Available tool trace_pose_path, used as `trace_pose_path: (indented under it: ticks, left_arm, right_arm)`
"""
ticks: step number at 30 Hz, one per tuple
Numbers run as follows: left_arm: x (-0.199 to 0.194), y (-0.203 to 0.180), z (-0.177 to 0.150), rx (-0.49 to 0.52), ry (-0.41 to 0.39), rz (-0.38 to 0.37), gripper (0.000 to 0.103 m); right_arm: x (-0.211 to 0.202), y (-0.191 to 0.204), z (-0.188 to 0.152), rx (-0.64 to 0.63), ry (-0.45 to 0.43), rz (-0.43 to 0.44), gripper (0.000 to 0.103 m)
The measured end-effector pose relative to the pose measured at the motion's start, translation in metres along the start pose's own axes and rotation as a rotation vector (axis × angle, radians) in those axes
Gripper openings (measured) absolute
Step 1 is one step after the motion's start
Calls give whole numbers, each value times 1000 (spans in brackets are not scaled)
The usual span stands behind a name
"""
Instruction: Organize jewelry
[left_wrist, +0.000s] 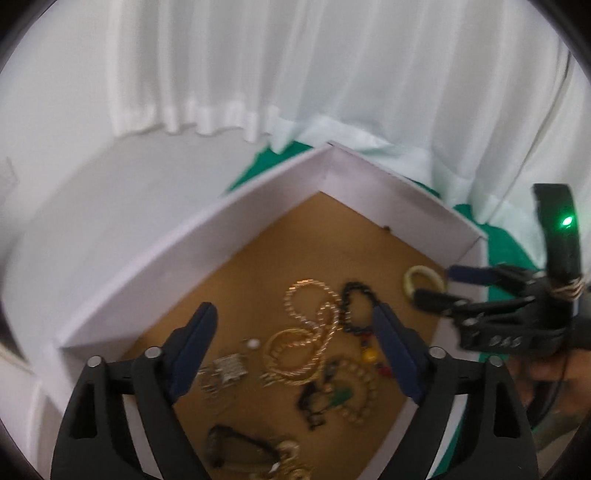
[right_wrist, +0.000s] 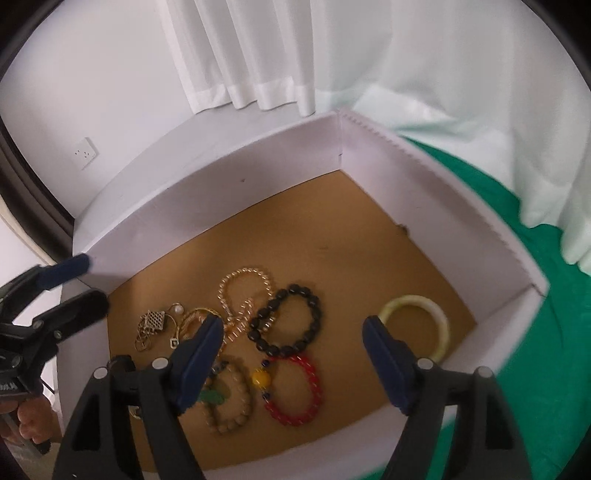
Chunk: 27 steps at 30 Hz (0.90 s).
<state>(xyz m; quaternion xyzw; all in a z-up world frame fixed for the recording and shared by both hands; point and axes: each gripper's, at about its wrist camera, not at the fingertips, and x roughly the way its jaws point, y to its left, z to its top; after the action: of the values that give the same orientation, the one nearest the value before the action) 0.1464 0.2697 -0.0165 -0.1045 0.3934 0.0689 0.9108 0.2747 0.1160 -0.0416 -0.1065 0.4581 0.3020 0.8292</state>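
Observation:
A white-walled box with a brown floor holds several pieces of jewelry. In the right wrist view I see a black bead bracelet, a red bead bracelet, a pale jade bangle, a gold chain bracelet, a wooden bead bracelet and a silver pendant. My right gripper is open and empty above them. My left gripper is open and empty over the gold chains. The right gripper shows at the right by the jade bangle.
The box sits on a green cloth on a white surface. White curtains hang behind. A wall socket is at the left. The left gripper hangs over the box's left wall.

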Motion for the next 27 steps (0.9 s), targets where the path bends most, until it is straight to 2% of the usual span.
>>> trace_pose_path:
  ticks: [2,6,11,13,17,19,22,27]
  left_arm:
    - [-14,-4,-7,8,-42,71,99]
    - [-43,-15,-20,22,-140,237,102]
    - [-65,-28,-38,-16,-178,324,102]
    - [-68,-32,-44,-22,-176,324,102]
    - [-65,-41,-52,-34,-101,291,102]
    - [-63,-43,-55,-43,-84,309,102]
    - [-58,-44,-57,-28,-43,382,102]
    - [-60,-43,-59,-42,-16,363,102]
  right_arm:
    - [-12,-1,-7,-15,-16,-38,80]
    - [-36,2,-21,-47,-34,-90,80]
    - [-58,13,-35,-84,-38,-105,80]
    - [-65,13,-40,-70,-41,-105,80]
    - [-71,13,-49,-69,-49,-126,80]
    - [-71,13,-52,-70,-43,-125,80]
    - [-71,15,-55,-66,-43,-123,80]
    - [-83,24,-57,-80,-73,-129,80]
